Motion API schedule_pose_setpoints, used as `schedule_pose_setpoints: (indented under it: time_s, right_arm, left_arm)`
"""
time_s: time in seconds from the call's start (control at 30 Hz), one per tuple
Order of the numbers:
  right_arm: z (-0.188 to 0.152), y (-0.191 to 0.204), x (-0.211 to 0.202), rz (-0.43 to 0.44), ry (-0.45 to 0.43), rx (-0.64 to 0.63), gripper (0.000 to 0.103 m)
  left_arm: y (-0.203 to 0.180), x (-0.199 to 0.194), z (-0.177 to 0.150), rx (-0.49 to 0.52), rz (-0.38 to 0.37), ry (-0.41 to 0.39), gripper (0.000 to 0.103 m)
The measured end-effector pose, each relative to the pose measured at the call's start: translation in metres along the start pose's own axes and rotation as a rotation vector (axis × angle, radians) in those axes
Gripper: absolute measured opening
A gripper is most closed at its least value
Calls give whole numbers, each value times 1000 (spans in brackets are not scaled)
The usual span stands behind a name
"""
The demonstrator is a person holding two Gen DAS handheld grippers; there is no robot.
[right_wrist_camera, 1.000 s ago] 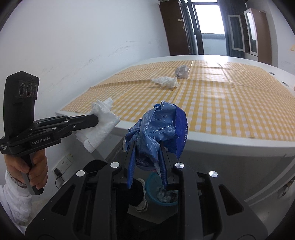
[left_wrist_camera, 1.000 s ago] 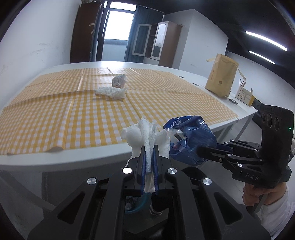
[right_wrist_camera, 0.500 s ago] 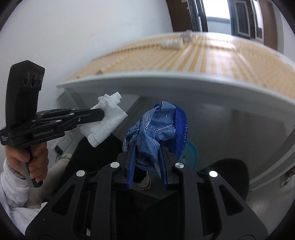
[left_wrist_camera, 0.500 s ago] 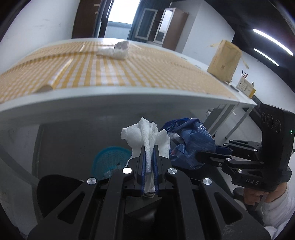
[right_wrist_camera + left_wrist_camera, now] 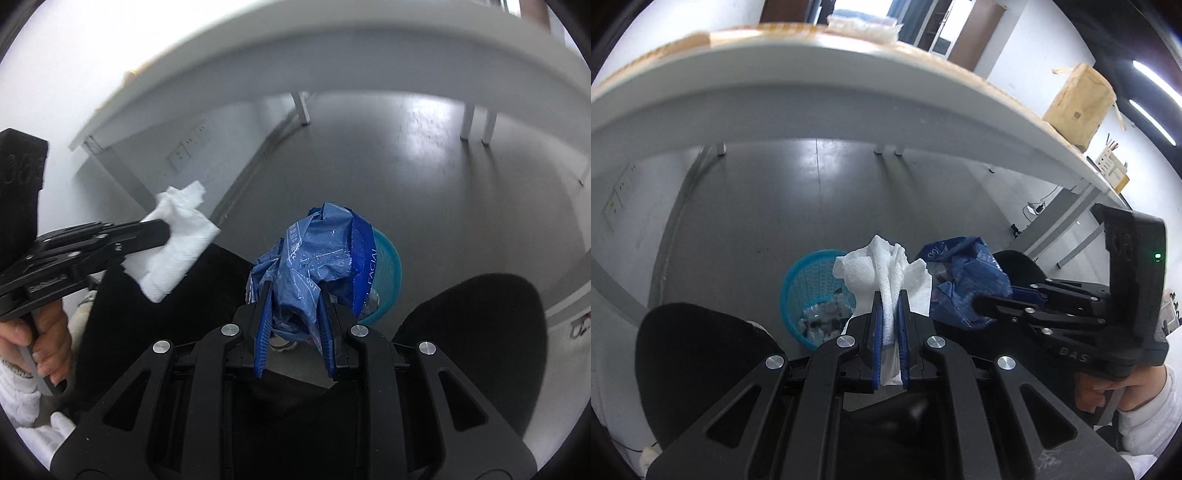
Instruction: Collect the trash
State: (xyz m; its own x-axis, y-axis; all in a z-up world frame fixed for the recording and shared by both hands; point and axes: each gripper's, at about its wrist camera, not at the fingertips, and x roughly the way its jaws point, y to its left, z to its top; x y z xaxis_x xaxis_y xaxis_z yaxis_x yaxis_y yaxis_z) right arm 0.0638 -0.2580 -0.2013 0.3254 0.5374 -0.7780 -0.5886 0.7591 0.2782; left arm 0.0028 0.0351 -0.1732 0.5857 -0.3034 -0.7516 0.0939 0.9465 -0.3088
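Observation:
My left gripper (image 5: 889, 295) is shut on a crumpled white paper towel (image 5: 882, 269), which sticks up past the blue pads. My right gripper (image 5: 295, 291) is shut on a crumpled blue plastic wrapper (image 5: 317, 251). A turquoise mesh waste basket (image 5: 809, 280) stands on the grey floor under the table; trash lies inside it. In the left wrist view it sits just left of and below the towel. In the right wrist view the basket (image 5: 388, 269) is mostly hidden behind the wrapper. Each view shows the other gripper beside it: the right one (image 5: 975, 302), the left one (image 5: 166, 230).
The white table edge (image 5: 812, 88) arcs overhead, with table legs (image 5: 469, 122) behind the basket. Black trouser legs (image 5: 694, 354) and a shoe (image 5: 280, 343) flank the basket. A brown paper bag (image 5: 1078, 99) stands on the table at right. A wall socket (image 5: 184, 151) sits left.
Both grippers have sunk from table-top height to below the table edge and tipped downward. The checked tablecloth has left view; the floor and the basket now fill the middle. Both grips are unchanged.

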Motion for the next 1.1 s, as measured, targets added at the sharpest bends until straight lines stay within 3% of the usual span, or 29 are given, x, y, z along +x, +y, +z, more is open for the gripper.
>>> schedule_pose_setpoints:
  time_s: [0.47, 0.63, 0.93, 1.1]
  right_arm:
    - [10, -30, 86, 9, 130, 123, 21]
    - [14, -31, 104, -7, 164, 122, 22]
    - [26, -43, 144, -28, 223, 166, 22]
    - [37, -57, 185, -31, 289, 210, 22]
  left_arm:
    - [50, 75, -8, -125, 60, 113, 6]
    - [61, 93, 1, -192, 22, 110, 6]
    - [70, 135, 15, -246, 54, 153, 6]
    - [88, 156, 21, -352, 39, 183, 6]
